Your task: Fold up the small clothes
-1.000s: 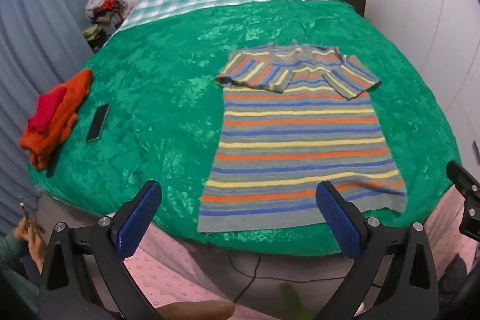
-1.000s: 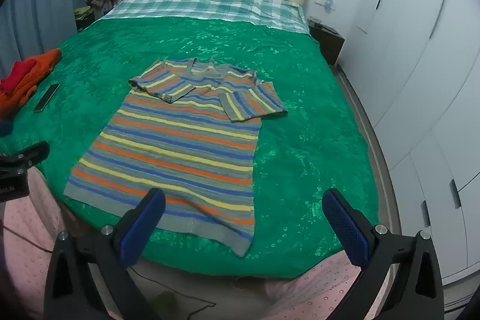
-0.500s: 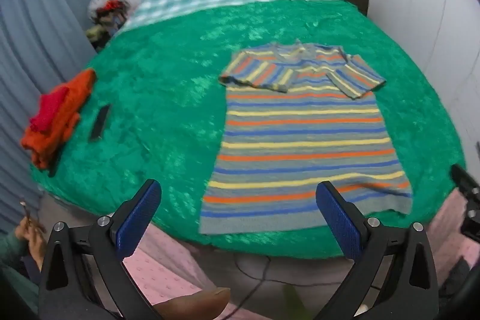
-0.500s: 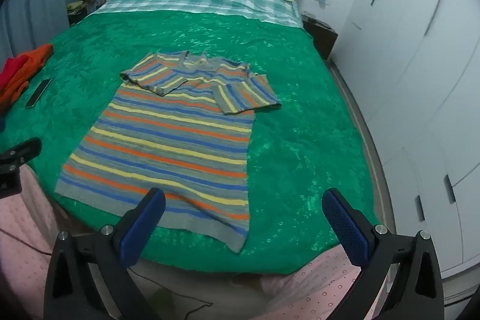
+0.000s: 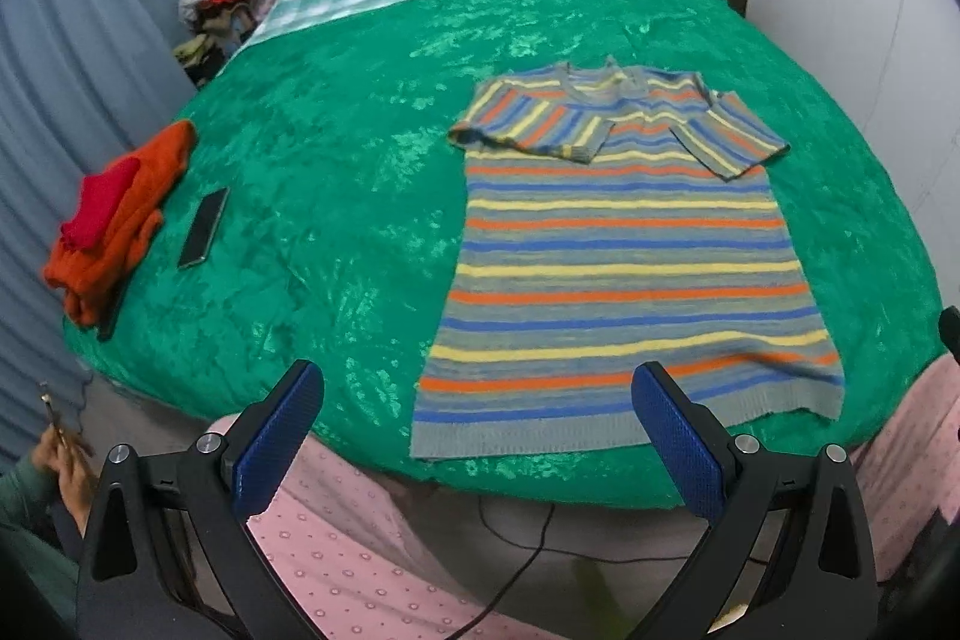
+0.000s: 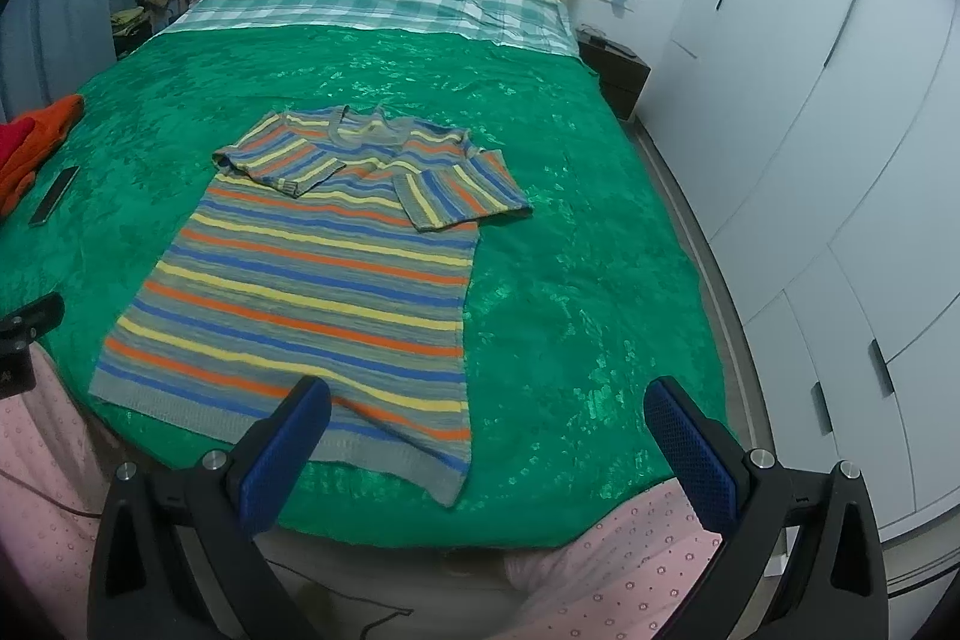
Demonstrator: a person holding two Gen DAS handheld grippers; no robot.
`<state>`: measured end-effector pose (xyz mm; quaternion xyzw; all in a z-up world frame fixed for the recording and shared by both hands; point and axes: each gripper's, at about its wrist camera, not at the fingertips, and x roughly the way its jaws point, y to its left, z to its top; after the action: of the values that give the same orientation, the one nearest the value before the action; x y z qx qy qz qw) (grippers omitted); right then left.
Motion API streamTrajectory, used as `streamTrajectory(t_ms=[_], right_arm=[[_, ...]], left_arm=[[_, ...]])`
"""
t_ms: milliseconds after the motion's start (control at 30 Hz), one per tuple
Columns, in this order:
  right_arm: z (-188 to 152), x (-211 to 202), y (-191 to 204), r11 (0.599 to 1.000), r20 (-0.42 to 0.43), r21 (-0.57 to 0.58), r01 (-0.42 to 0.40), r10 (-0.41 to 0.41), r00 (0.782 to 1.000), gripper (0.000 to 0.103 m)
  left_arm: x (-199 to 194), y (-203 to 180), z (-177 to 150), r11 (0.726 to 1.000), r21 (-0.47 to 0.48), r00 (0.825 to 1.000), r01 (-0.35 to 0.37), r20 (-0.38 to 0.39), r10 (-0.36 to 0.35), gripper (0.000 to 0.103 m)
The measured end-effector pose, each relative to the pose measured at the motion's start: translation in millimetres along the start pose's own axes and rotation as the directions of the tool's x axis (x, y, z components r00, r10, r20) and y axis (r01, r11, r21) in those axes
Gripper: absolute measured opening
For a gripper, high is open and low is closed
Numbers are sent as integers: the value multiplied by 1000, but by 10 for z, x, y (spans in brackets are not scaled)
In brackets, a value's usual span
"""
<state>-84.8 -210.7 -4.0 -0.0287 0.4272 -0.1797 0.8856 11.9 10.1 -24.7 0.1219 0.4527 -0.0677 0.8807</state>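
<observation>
Both claws have drifted slightly forward.
Your left claw (image 5: pixel 474 415) and right claw (image 6: pixel 489 427) hover spread wide, empty, over the striped sweater (image 5: pixel 624 268) hem.

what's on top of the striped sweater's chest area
Both short sleeves are folded inward over the striped sweater; the fabric beneath them is covered. Nothing else lies on it.

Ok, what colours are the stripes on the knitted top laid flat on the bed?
Orange, yellow and blue stripes on grey knitted top; clearest in the left wrist view.
</observation>
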Motion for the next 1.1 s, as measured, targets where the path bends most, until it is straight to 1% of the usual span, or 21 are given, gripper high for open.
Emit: streamTrajectory(t_ms=[67,167,267,500,1100], right_arm=[[-3,4,0,1000,0,0,1,-1,1000,103],[-9,11,-1,1000,-1,1,2,-2,1000,103],[-7,16,-3,1000,-3,0,2,-2,1000,103],[-10,30,3,1000,-5,-1,2,-2,1000,103],[7,45,11,1000,-10,1,-1,1,1000,103]], left_arm=[[3,3,-2,1000,-3,1000,20,-3,-20,103],[-8,-14,14,1000,11,1000,21,8,-21,103],[-24,-24,14,998,12,998,69,9,-69,103],[-38,-32,18,994,6,994,112,6,-112,103],[8,12,28,994,-5,994,107,-10,-107,103]])
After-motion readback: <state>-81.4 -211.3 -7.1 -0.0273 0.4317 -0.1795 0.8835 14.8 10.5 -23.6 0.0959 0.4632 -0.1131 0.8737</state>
